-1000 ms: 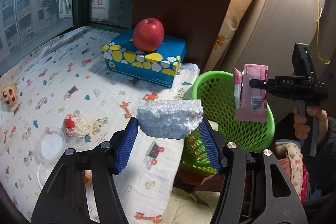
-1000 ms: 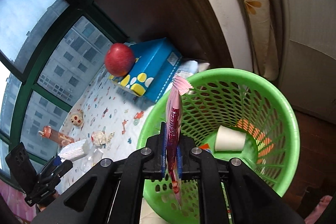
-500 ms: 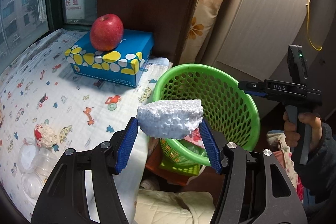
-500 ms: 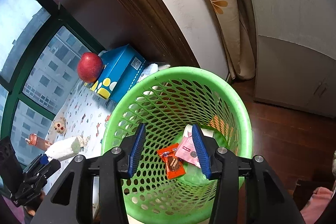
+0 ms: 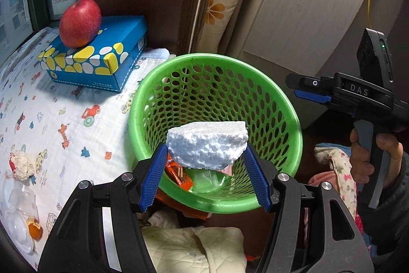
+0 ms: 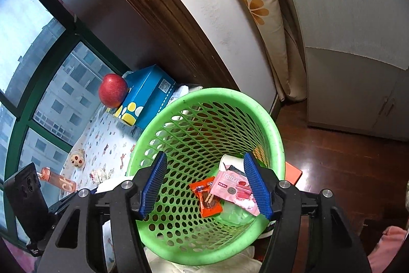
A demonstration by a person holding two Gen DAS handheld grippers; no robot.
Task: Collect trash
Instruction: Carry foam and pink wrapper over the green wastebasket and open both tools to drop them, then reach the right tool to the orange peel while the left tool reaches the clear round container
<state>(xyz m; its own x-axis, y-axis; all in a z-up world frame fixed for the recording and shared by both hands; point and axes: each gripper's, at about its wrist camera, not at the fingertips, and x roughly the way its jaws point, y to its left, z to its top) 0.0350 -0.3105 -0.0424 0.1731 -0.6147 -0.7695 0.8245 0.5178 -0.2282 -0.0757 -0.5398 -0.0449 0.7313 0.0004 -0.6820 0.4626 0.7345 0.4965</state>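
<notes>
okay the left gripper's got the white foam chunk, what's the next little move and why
Probably open the left gripper to release the foam chunk: in its wrist view the chunk appears to hang over the green basket, where the wrappers already lie, and the right gripper is open.

The mouth of the green basket [image 5: 291,119] gapes unobstructed at frame centre, though a white foam chunk [image 5: 207,146] clamped in the left tongs [image 5: 205,178] hangs over its near side. The right tongs [image 6: 204,186], spread wide, straddle the opening above wrappers [image 6: 230,189] on the bottom. At upper left, a blue box [image 5: 102,63] carrying an apple [image 5: 80,22] stands near the rim.
</notes>
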